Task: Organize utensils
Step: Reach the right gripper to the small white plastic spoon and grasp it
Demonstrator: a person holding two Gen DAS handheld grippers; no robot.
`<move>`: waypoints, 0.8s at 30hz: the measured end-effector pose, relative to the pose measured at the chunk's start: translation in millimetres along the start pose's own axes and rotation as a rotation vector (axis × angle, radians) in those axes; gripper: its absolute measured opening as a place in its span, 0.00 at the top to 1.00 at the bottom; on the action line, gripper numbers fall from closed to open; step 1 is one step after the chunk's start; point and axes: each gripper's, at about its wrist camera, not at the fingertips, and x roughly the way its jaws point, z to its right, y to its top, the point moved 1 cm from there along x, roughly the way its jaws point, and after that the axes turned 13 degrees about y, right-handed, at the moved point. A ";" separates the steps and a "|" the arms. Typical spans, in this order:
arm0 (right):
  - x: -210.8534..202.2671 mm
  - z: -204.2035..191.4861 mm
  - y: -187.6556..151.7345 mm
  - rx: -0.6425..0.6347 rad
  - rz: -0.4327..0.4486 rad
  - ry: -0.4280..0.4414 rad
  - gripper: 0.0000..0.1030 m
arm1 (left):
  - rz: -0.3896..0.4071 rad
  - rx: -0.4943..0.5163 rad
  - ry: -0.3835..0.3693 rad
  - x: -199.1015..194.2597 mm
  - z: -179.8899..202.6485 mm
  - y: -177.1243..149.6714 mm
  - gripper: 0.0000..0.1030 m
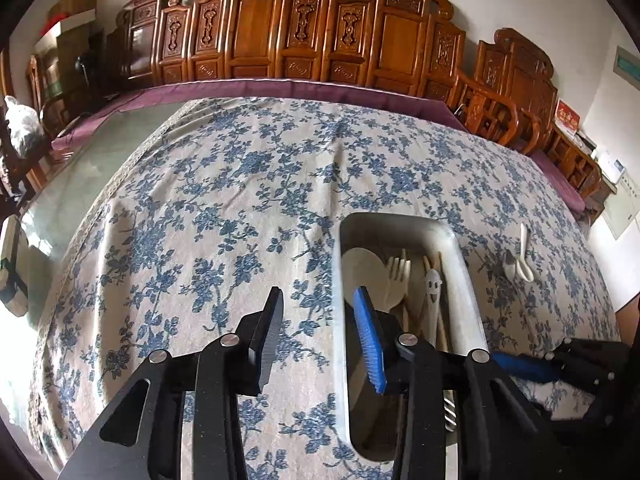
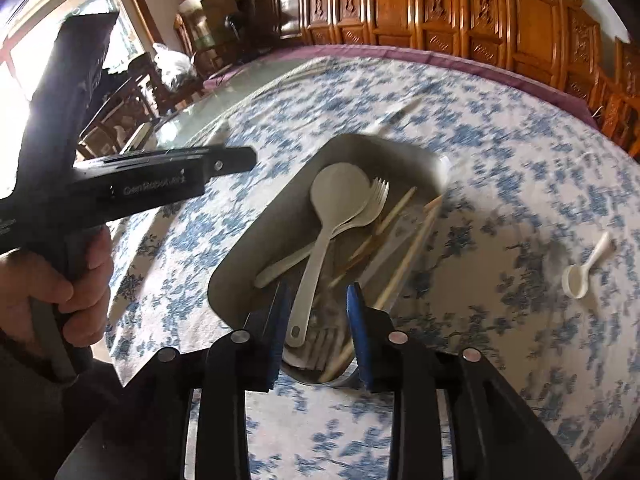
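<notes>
A grey metal tray (image 1: 460, 264) (image 2: 260, 248) lies on the blue-flowered tablecloth and holds a large cream spoon (image 2: 332, 208), cream forks (image 2: 376, 200) (image 1: 398, 268), wooden chopsticks (image 2: 412, 252) and a ghost-faced utensil (image 1: 432, 284). My left gripper (image 1: 320, 320) is open and empty, above the tray's left rim. My right gripper (image 2: 318, 308) is open and empty, above the tray's near end and the spoon's handle. A white soup spoon (image 2: 584, 268) (image 1: 522, 256) lies on the cloth right of the tray.
Carved wooden chairs (image 1: 280, 32) line the far side of the table. A bare glass tabletop (image 1: 72, 184) lies left of the cloth. The left hand-held gripper's body (image 2: 120, 184) crosses the right wrist view; the right gripper's body (image 1: 560, 364) shows beside the tray.
</notes>
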 end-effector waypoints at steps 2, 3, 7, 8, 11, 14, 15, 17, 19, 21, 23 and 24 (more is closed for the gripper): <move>-15.9 9.4 -2.2 0.007 0.033 -0.027 0.69 | 0.006 0.005 -0.008 -3.8 5.6 0.1 0.65; -22.9 16.1 -3.2 0.013 0.046 -0.040 0.69 | 0.013 0.011 -0.013 -6.9 10.7 -0.1 0.64; -57.4 54.3 -8.9 0.057 0.104 -0.117 0.69 | 0.035 0.039 -0.037 -14.6 31.9 0.5 0.52; -66.1 66.8 -10.5 0.070 0.114 -0.142 0.69 | 0.037 0.050 -0.047 -15.7 40.5 0.3 0.52; -83.7 97.8 -15.5 0.112 0.130 -0.188 0.69 | 0.033 0.074 -0.063 -15.8 59.7 -0.7 0.52; -97.3 128.5 -23.2 0.148 0.140 -0.240 0.69 | 0.030 0.097 -0.085 -16.7 80.5 -2.3 0.52; -101.1 138.5 -25.7 0.160 0.142 -0.258 0.69 | 0.034 0.107 -0.090 -17.6 87.4 -3.1 0.51; -105.7 155.7 -30.0 0.183 0.142 -0.280 0.69 | 0.039 0.125 -0.093 -18.7 98.3 -5.0 0.36; -105.9 168.9 -33.5 0.199 0.138 -0.295 0.69 | 0.047 0.153 -0.093 -19.1 109.6 -7.4 0.28; -104.3 182.7 -36.8 0.214 0.128 -0.311 0.62 | 0.046 0.167 -0.076 -16.1 117.7 -8.5 0.26; -100.0 191.9 -37.0 0.219 0.123 -0.327 0.54 | 0.031 0.177 -0.076 -12.7 126.7 -9.7 0.20; -98.2 196.0 -36.8 0.221 0.120 -0.329 0.54 | 0.030 0.182 -0.081 -12.1 130.6 -9.9 0.17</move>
